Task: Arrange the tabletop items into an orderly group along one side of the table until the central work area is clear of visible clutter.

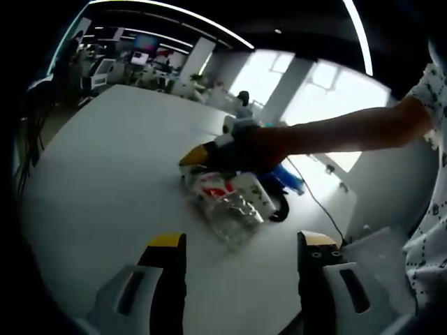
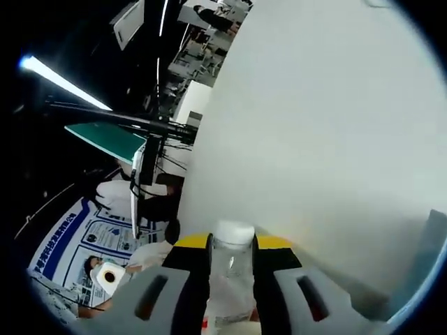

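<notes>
The clear plastic bottle (image 2: 231,269) was clamped at its neck by the right gripper (image 2: 231,246) for relocation; the left gripper (image 1: 242,244) was held wide open and empty over the white table (image 1: 105,181).

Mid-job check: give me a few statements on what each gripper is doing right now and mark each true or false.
1. The right gripper is shut on the clear bottle. True.
2. The left gripper grips a cup. False: its jaws stand open and hold nothing.
3. The bottle has a white cap. True.
4. The white table is bare. False: a cluster of items lies on it, under the reaching arm.
</notes>
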Demonstrator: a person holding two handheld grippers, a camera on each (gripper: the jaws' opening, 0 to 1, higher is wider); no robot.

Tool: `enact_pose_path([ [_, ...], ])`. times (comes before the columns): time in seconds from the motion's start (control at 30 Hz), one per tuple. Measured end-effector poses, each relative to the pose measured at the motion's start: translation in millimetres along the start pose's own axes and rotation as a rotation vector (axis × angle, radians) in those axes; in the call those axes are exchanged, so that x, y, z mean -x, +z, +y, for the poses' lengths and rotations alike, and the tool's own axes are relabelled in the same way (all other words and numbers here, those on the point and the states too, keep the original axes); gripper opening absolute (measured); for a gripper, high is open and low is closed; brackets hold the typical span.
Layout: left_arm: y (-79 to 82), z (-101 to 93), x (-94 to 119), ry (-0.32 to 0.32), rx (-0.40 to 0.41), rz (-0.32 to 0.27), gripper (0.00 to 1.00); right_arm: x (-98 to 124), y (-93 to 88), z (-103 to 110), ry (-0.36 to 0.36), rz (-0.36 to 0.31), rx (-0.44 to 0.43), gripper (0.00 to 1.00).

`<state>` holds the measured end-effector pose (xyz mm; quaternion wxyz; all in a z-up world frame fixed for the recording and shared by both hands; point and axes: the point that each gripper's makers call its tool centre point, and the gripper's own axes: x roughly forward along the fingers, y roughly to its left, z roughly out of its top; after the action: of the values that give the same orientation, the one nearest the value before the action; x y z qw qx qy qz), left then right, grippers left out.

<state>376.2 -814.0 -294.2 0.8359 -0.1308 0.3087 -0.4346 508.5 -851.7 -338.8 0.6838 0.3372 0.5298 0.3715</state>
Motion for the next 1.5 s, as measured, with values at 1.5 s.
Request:
enact_pose_path([
  [1.5, 38.8, 20.1, -39.7, -0.053, 0.016, -0.053, 0.60, 9.2, 17.0, 20.6, 0.037, -0.101, 0.180, 0.18],
])
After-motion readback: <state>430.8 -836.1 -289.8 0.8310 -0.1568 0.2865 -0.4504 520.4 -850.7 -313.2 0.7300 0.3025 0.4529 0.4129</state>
